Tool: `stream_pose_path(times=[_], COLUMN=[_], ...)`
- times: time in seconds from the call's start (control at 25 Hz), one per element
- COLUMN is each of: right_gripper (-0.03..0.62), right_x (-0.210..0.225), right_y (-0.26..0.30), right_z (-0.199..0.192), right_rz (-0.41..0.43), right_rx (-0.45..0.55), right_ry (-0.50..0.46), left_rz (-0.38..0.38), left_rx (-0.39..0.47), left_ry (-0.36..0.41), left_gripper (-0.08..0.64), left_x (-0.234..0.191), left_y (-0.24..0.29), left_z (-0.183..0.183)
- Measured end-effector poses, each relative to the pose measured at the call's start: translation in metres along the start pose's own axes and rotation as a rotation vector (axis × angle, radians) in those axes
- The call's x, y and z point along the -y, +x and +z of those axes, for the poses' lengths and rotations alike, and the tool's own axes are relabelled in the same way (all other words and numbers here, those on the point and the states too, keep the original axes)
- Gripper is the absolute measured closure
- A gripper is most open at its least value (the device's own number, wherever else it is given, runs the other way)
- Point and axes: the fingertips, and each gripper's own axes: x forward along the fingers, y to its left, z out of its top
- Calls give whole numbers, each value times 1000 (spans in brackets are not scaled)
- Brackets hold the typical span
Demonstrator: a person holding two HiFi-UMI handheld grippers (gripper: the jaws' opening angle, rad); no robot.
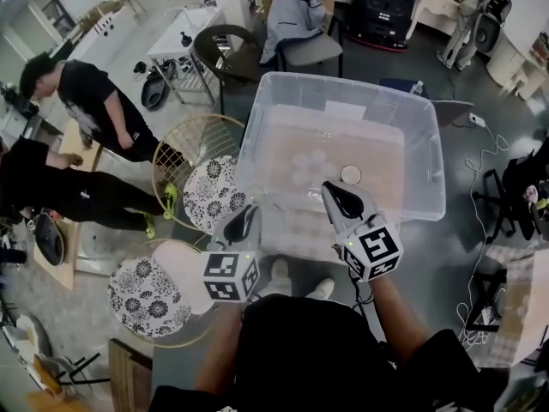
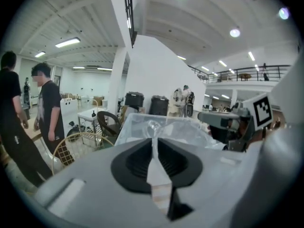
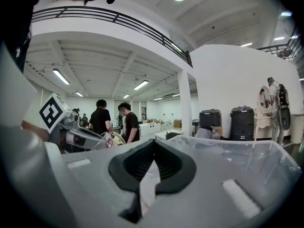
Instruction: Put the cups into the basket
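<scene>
The basket is a big clear plastic bin [image 1: 343,82] on the floor ahead of me. Inside it, near the front, lies one small round cup [image 1: 350,174], seen from above. My left gripper [image 1: 247,220] hovers at the bin's near left corner, shut on the thin rim of a clear plastic cup [image 2: 153,126]. That cup also shows in the right gripper view [image 3: 100,140], hanging off the left jaws. My right gripper [image 1: 336,197] is over the bin's front edge, shut with nothing in it. The bin's wall [image 3: 247,156] fills the right gripper view; my right gripper's jaws [image 3: 153,158] are pressed together.
Two wire stools with patterned cushions [image 1: 210,191] [image 1: 146,299] stand left of the bin. Two people [image 1: 94,101] are beyond them. A chair with a jacket [image 1: 300,24] is behind the bin. Cables [image 1: 480,157] run over the floor on the right.
</scene>
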Motion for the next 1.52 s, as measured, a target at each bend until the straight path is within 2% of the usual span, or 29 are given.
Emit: stream_pose_path(times=[0.4, 0.64, 1.08, 1.52], right_gripper=[589, 589, 589, 589], right_x=[29, 46, 69, 98], right_y=[1, -2, 9, 12], right_z=[-1, -3, -6, -9], right_rz=[-82, -139, -200, -284], right_rx=[9, 8, -10, -9], right_ry=[25, 41, 52, 74], left_rz=[-71, -120, -204, -280], left_rx=[42, 1, -180, -361], left_ry=[76, 106, 101, 163], left_gripper=[514, 513, 514, 513], left_x=[5, 9, 9, 13], left_y=[49, 91, 171, 249], left_z=[50, 53, 37, 6])
